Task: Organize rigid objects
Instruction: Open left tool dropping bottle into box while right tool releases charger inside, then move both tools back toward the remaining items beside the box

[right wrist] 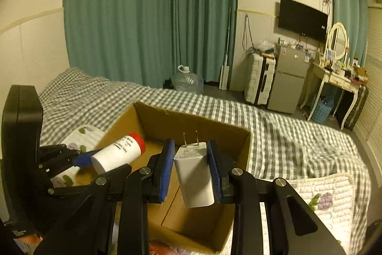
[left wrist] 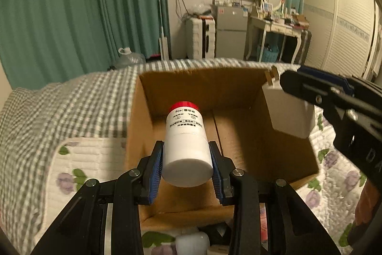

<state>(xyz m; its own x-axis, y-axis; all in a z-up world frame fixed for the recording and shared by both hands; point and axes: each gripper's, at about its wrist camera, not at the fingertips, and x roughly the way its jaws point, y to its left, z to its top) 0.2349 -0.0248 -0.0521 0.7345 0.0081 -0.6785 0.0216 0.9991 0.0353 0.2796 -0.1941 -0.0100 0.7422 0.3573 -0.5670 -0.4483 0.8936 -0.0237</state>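
Two items remain unplaced: left gripper clamps a white red-capped plastic bottle, right gripper clamps a white plug charger, both above the empty brown cardboard box at frame centre.

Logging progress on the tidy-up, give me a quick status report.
Left gripper shut on white red-capped plastic bottle. Right gripper shut on white plug-in charger block. Both held over open brown cardboard box on the bed. Box floor looks bare.

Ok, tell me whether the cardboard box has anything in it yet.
Empty: the cardboard box shows bare floor; bottle and charger are both held above it.
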